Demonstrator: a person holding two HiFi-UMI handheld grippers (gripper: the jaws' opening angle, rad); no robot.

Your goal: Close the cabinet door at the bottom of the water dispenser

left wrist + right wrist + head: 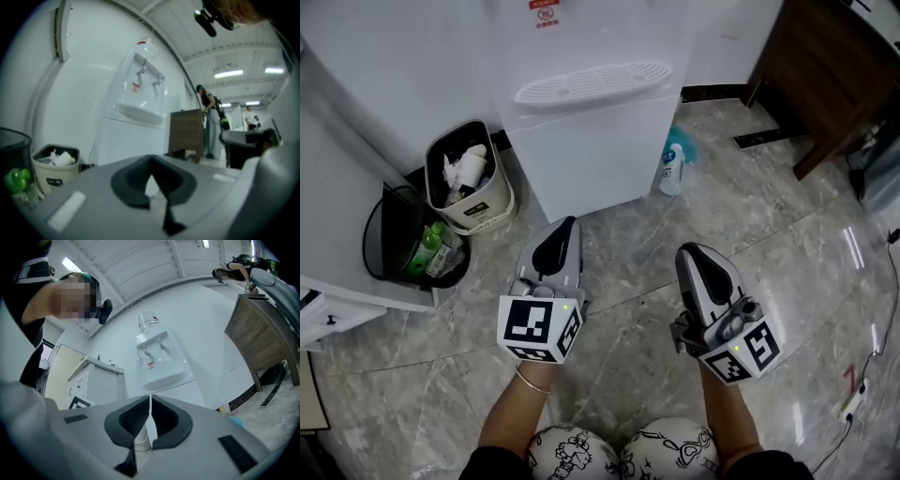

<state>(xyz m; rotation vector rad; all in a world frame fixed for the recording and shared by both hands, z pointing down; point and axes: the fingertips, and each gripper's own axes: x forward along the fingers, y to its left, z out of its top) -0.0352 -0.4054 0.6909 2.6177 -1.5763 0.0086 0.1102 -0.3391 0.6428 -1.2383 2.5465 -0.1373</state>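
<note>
— Where does the cabinet door stand?

— The water dispenser (591,112) stands on the floor (769,244) against the back wall. Its cabinet door (600,155) is the lower front panel under the drip tray. From where I stand it lies flat with the body. No gap shows along either side edge and nothing swings out over the floor.

— And the claws?

— The left gripper (565,227) hangs in front of the door's lower left corner, apart from it. Its own view shows the jaws drawn together with nothing between them. The right gripper (689,253) is lower and to the right, well apart from the dispenser. Its jaws meet on a thin slit and hold nothing.

— Anything close by?

— A cream bin (483,214) full of paper sits just beside the dispenser's left corner. A black wire basket (377,234) with green bottles stands further left. A spray bottle (672,169) stands at the right corner, touching or nearly touching the side. None lies in the door's path.

— Your finding on progress?

— I judge the closing done, or as good as done. What I cannot confirm is whether the latch has caught. At most a last press on the panel is left.
</note>
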